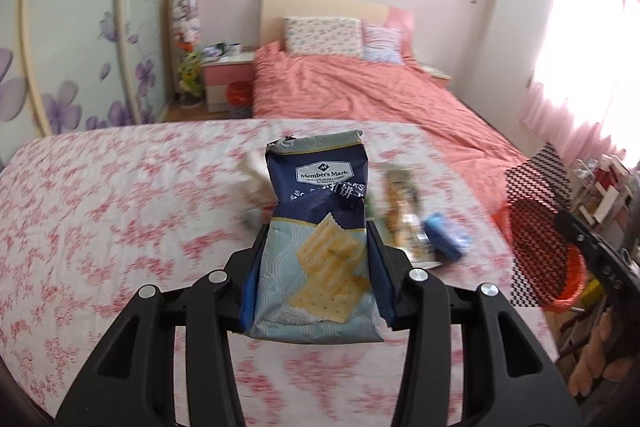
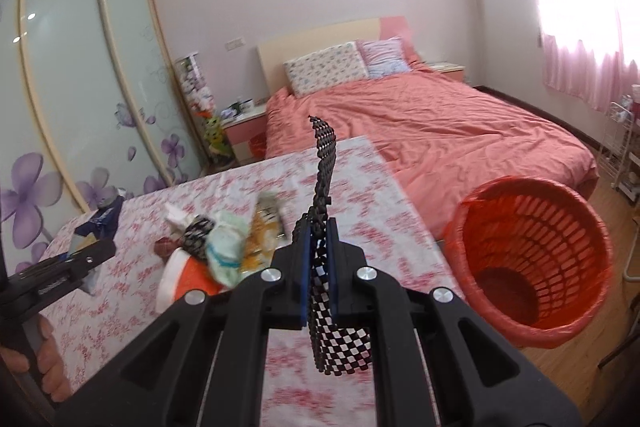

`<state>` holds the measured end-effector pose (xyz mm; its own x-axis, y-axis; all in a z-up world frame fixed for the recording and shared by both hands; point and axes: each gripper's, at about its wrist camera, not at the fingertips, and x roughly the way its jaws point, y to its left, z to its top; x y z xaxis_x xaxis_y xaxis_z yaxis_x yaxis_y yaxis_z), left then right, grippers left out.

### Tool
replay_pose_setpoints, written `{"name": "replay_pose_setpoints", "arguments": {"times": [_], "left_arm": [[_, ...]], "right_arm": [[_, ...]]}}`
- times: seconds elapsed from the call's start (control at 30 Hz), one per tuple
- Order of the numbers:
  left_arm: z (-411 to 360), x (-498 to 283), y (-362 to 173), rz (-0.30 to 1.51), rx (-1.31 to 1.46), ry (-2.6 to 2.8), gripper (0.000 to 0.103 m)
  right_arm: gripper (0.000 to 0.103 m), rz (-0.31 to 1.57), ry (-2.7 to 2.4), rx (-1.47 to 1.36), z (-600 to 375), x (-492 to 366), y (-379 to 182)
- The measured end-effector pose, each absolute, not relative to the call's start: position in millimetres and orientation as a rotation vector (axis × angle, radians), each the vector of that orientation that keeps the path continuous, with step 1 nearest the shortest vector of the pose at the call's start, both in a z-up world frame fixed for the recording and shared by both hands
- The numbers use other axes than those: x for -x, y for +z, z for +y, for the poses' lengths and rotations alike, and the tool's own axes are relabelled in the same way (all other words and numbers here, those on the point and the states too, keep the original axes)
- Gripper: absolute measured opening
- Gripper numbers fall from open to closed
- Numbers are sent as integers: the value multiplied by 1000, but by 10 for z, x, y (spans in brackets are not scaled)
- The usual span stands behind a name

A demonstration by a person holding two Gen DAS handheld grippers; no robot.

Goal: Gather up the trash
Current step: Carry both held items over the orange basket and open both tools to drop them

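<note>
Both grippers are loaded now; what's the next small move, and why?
Probably swing the right gripper, shut on the checkered wrapper, over the red basket and release: the basket stands open just beside the table, nearer this hand than the left.

left gripper [image 1: 315, 251]: black links | silver screws | blue jaws; right gripper [image 2: 319, 247]: same

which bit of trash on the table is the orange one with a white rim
The paper cup lying on its side nearest the camera in the right wrist view. The wrappers and crumpled tissue beside it are not orange.
</note>
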<state>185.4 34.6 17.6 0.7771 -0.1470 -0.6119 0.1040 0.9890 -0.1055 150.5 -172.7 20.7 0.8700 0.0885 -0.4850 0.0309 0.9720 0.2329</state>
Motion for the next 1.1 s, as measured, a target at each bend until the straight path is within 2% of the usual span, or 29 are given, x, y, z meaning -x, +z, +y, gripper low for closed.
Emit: {"name": "replay_pose_setpoints", "arguments": {"times": [0.3,0.73,1.1], "left_arm": [[-491,-1941,218,666,24,-303,46],[-1919,-2194,-114,745,-45,-591,46],[-2675,-2293,-317,791,-118,-685,46]], "right_arm": [[8,487,-111,-274,-2464,-1420,208],[8,485,-232,-368,-3439,-1442,8],[8,491,-260,-435,-3965,-1562,-206]]}}
